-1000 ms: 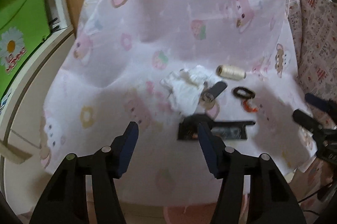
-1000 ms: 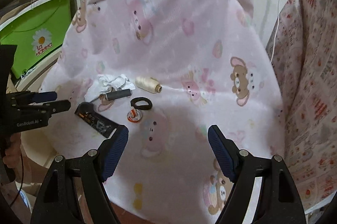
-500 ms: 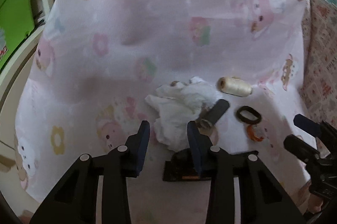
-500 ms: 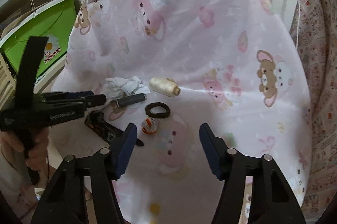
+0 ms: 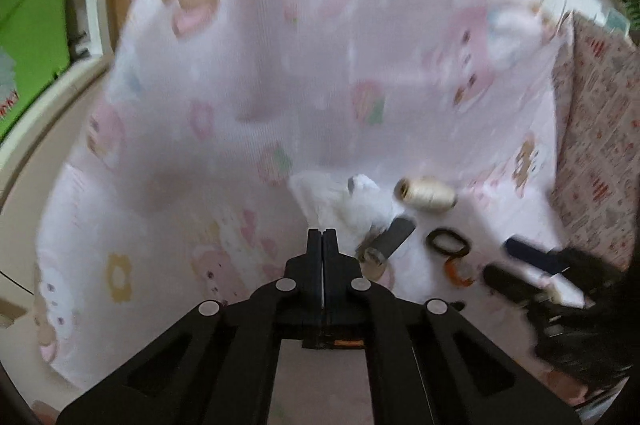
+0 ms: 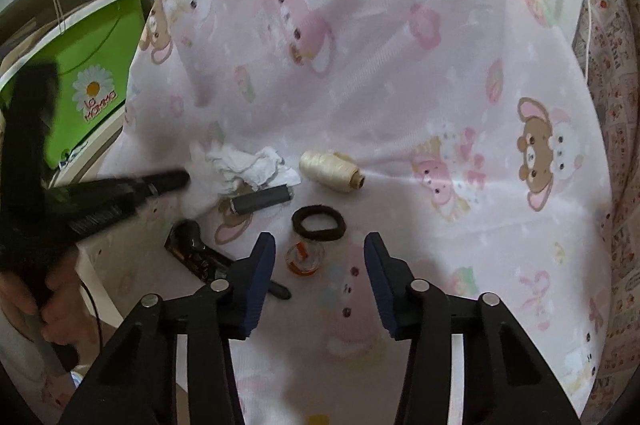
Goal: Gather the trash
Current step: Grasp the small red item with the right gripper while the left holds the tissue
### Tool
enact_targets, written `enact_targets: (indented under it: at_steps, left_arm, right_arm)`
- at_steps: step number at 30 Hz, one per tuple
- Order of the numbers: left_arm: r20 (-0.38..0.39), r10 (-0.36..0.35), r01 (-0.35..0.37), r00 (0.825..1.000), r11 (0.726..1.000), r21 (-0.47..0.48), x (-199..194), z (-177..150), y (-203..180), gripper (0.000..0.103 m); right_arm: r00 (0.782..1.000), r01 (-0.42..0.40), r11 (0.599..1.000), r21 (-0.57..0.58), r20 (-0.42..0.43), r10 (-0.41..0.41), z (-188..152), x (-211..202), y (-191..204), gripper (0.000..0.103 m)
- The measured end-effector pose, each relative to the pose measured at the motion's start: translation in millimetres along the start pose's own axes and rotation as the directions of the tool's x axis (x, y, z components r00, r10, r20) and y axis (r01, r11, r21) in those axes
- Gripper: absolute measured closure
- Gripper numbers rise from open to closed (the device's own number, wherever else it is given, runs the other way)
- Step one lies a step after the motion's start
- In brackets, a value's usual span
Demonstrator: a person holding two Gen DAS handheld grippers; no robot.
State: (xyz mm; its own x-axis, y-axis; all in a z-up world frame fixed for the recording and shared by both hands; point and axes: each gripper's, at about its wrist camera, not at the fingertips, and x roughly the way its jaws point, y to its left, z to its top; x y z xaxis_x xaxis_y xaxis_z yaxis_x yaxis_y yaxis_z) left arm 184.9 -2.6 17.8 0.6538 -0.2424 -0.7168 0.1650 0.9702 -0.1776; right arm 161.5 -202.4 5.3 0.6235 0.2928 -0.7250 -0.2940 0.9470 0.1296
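Jaws of left gripper (image 5: 322, 237) pinched together at crumpled white tissue (image 6: 244, 167); right gripper (image 6: 320, 257) jaws closing, empty.

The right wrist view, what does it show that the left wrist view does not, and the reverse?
Only the right wrist view shows the hand holding the left tool, whose tip is at the crumpled tissue, and the daisy label on the green bin.

Only the left wrist view shows the left tool's fingers shut together, nothing visible between them.

Both show the tissue, cream thread spool, black hair tie, dark cylinder and pink printed sheet. The right tool is closing, with nothing between its fingers.
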Motion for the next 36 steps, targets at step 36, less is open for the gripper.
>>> enact_targets:
  at_steps: [36]
  left_arm:
    - [0.172,-0.059,0.044,0.983,0.995,0.091,-104.3,-15.4,-21.5,0.103]
  right_arm:
    - [0.997,-0.071,0.997,-0.006,0.003,0.071,-6.3,-15.0,8.5,0.092]
